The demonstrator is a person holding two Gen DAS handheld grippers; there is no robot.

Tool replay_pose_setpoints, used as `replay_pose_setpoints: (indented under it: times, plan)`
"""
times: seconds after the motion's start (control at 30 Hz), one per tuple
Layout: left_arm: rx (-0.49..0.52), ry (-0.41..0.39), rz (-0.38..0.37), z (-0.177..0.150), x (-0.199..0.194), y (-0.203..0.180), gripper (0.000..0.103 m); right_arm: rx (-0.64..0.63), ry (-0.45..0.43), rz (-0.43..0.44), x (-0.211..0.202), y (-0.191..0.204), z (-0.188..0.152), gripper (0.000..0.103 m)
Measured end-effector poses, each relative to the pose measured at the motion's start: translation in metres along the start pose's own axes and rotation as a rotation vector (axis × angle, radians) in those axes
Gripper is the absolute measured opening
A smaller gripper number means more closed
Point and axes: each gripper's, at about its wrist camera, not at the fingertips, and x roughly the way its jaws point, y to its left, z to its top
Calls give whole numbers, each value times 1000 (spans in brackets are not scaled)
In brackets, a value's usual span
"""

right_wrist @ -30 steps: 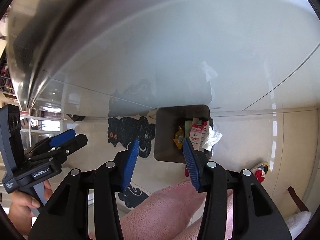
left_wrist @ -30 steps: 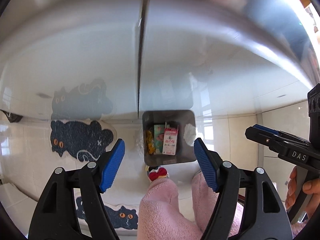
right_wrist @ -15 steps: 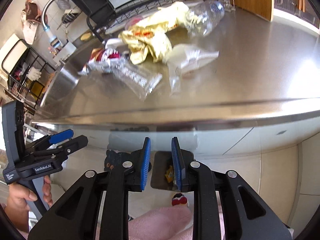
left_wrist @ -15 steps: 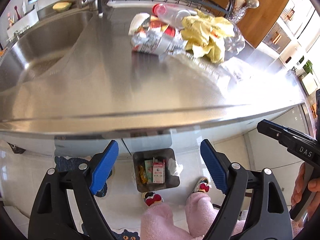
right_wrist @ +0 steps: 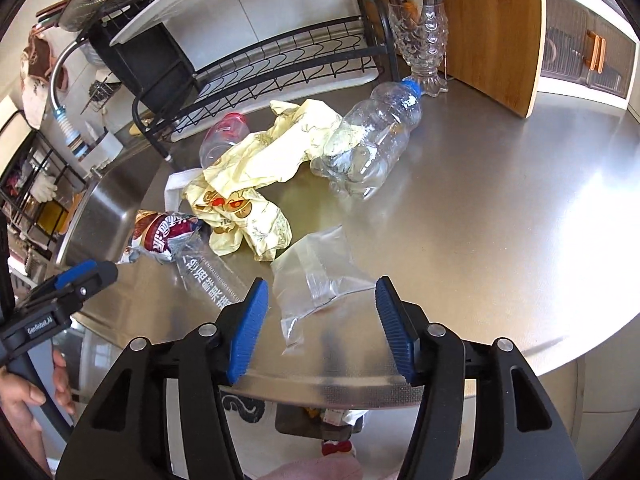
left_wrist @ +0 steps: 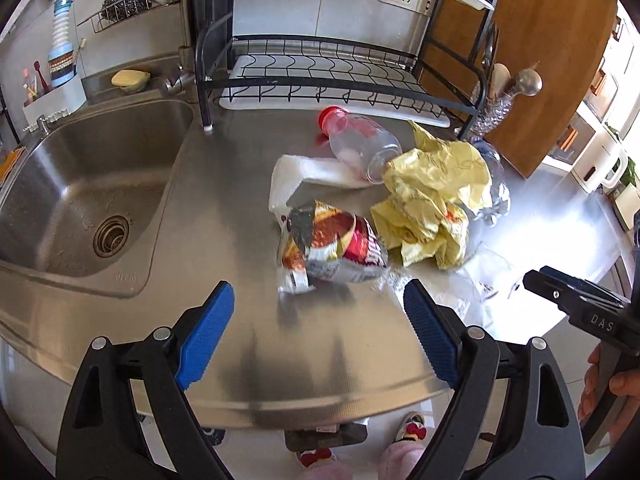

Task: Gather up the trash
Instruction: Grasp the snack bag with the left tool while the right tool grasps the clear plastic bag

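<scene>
Trash lies on the steel counter (left_wrist: 224,208): a crumpled red snack bag (left_wrist: 332,248), a yellow wrapper (left_wrist: 432,200), a red-capped bottle (left_wrist: 360,140) and a white scrap (left_wrist: 308,172). My left gripper (left_wrist: 316,304) hovers just short of the snack bag, its jaws opening with nothing between them. In the right wrist view, a clear plastic bag (right_wrist: 320,272) lies just ahead of my right gripper (right_wrist: 321,292). Its jaws are opening and touch nothing. A crushed clear bottle (right_wrist: 368,148) and a printed clear wrapper (right_wrist: 212,276) lie nearby. The trash bin (right_wrist: 316,416) peeks out below the counter edge.
A sink (left_wrist: 80,184) fills the counter's left. A black dish rack (left_wrist: 320,68) stands behind the trash, with a glass utensil holder (right_wrist: 424,40) and a wooden board (right_wrist: 496,32) at the back right. Pink slippers show on the floor beneath.
Both grippers rose from over the floor bin to above the counter, so the trash pile came into view. The right jaws narrowed, then spread wide; the left jaws widened.
</scene>
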Motion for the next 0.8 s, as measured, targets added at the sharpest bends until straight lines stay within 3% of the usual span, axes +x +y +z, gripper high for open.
replay_pose_setpoints:
  times: [0.2,0.4,0.47,0.53,0.6,0.8]
  plan:
    - [48,3,16,21,26,-5,88,-12,25,-15,17,-1,3,63]
    - [67,78,24,22,57,-3,87,-21,61,-29,37,-3,3,63]
    - [64,101,13,19,64,-1,74,-25,72,-31,42,-4,1,61]
    - [57,119,2,16,68,2,68,-29,75,-26,43,-3,1,47]
    - [57,126,-6,14,69,3,55,-39,80,-22,43,-1,0,35]
    - [51,116,-31,16,66,3,22,-69,72,-20,41,5,4,18]
